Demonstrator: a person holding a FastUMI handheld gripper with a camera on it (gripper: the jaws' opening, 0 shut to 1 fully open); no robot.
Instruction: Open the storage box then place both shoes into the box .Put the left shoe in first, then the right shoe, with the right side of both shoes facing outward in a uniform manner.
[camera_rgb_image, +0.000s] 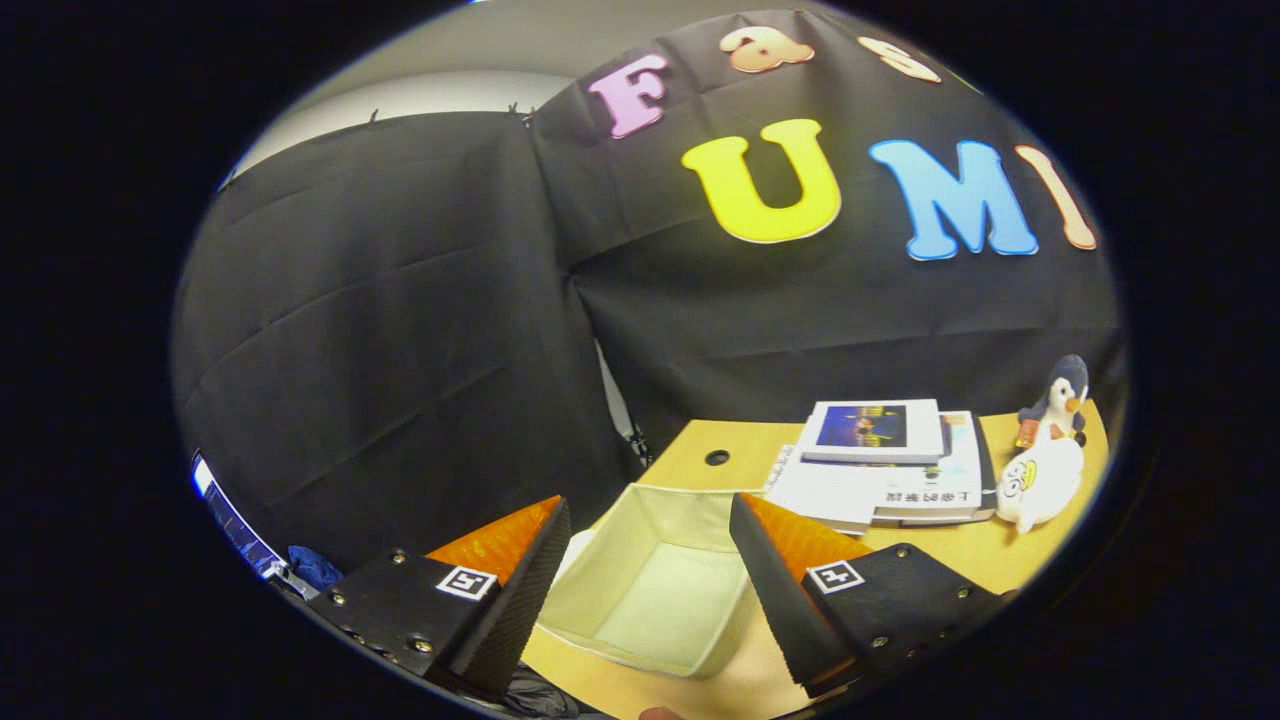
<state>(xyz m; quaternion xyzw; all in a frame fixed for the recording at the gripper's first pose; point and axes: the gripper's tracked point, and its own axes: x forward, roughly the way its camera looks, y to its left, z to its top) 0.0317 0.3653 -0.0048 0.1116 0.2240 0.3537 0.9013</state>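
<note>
The hand-held gripper (640, 590) hangs open and empty above the cream fabric storage box (650, 590), which sits open on the wooden surface (1000, 560) at twelve o'clock. It looks soft and light; I would grip its rim.

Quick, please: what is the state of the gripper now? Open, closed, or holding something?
Gripper: open, fingers spread wide and holding nothing, above the open, empty storage box.
</note>
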